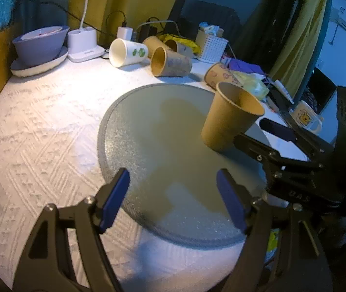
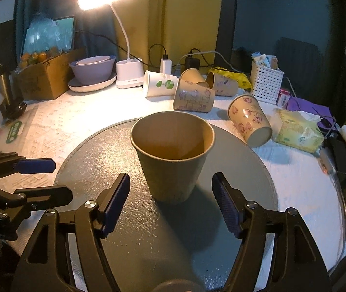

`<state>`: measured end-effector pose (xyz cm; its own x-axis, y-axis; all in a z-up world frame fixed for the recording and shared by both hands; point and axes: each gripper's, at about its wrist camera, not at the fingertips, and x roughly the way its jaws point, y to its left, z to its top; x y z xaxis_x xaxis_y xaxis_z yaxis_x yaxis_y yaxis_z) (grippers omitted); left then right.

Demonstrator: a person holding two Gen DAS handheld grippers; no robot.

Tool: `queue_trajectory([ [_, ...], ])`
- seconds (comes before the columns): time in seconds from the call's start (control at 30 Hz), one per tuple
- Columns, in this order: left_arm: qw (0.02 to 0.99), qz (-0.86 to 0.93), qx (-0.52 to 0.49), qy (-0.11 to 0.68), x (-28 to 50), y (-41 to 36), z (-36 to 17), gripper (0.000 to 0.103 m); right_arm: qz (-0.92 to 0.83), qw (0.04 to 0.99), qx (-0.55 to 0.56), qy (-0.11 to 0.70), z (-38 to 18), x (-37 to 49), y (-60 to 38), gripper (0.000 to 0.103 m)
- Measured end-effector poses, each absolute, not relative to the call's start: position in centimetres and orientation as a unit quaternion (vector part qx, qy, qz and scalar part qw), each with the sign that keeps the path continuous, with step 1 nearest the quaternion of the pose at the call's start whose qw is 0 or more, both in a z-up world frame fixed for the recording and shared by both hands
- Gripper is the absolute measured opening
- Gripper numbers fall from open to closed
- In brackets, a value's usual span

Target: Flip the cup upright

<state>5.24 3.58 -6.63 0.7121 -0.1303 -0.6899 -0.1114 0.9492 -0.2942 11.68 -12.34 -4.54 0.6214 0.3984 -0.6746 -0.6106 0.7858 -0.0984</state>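
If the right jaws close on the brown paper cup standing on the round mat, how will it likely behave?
The brown cup looks like thin paper, so it probably dents under a firm squeeze. It appears empty, so it is likely very light and may slide on the mat if pushed. It is narrower at the base than at the rim, so a high push might tip it.

From my remote seat, the cup reads plain kraft brown, inside and out, on a grey round mat with a fine pebbled grain. Under that, the tablecloth is white with embossed diamond lines. Both grippers, left and right, are black with blue pads. Behind, one white cup carries green dots, and the tan cups show pinkish floral prints (blurred in places). The bowl is lilac, the basket white lattice
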Motion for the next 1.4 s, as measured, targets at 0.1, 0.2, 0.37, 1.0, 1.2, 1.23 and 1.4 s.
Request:
queue_trajectory([
  [0.1, 0.915, -0.006, -0.156, 0.372, 4.7, 3.4, -6.1, 0.077, 0.28, 0.888, -0.162, 0.327, -4.1, 11.0, -12.6, 0.073],
  [0.2, 0.92, -0.006, -0.151, 0.361, 4.0, 3.1, -5.6, 0.078, 0.278, 0.89, -0.162, 0.324, -3.6, 10.2, -12.9, 0.073],
  [0.37, 0.927, -0.004, -0.142, 0.347, 2.8, 2.5, -4.7, 0.078, 0.273, 0.894, -0.163, 0.316, -2.7, 8.8, -13.4, 0.073],
  [1.0, 0.954, 0.009, -0.094, 0.283, -1.8, 0.6, -0.7, 0.078, 0.258, 0.917, -0.114, 0.281, 2.6, 3.9, -16.9, 0.073],
  [1.2, 0.963, 0.014, -0.077, 0.256, -3.0, 0.0, 0.8, 0.079, 0.252, 0.925, -0.102, 0.266, 4.5, 2.7, -17.9, 0.073],
  [1.23, 0.965, 0.016, -0.074, 0.252, -3.2, 0.0, 1.1, 0.079, 0.251, 0.926, -0.101, 0.262, 4.8, 2.4, -18.1, 0.073],
  [1.4, 0.97, 0.018, -0.067, 0.231, -4.1, -0.2, 2.2, 0.079, 0.25, 0.931, -0.098, 0.246, 6.1, 1.4, -18.6, 0.073],
])
